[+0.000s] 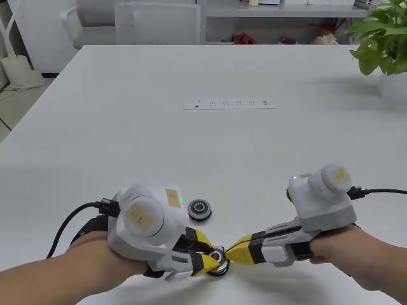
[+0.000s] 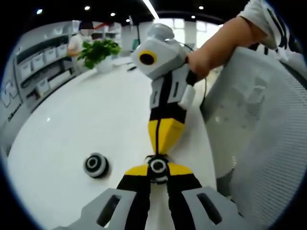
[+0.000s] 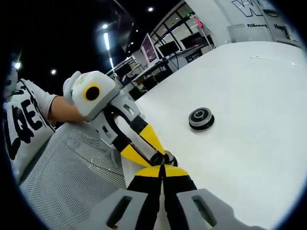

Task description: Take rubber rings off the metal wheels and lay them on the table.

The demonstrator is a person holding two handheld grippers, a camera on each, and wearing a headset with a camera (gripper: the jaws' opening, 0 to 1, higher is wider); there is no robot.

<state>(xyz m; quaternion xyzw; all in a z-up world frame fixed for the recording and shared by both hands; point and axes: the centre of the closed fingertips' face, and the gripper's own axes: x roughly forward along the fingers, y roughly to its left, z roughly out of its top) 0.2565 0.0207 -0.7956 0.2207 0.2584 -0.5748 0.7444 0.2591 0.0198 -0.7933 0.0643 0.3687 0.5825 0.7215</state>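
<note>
Head view: left gripper (image 1: 210, 259) holds wheel (image 1: 219, 257) by near table (image 1: 191, 146) edge, room beyond.

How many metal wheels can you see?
2. One metal wheel lies loose on the table; the other wheel is clamped in the left gripper, with the right gripper meeting it. None seems hidden.

A white power strip (image 1: 230, 103) lies flat, well apart from a green plant (image 1: 381, 38) that stands at the far right. Behind them there is a pale chair (image 1: 156, 22) and a shelf (image 1: 286, 9) with small items. A white mesh seat back (image 2: 268, 120) is close in both gripper views.
</note>
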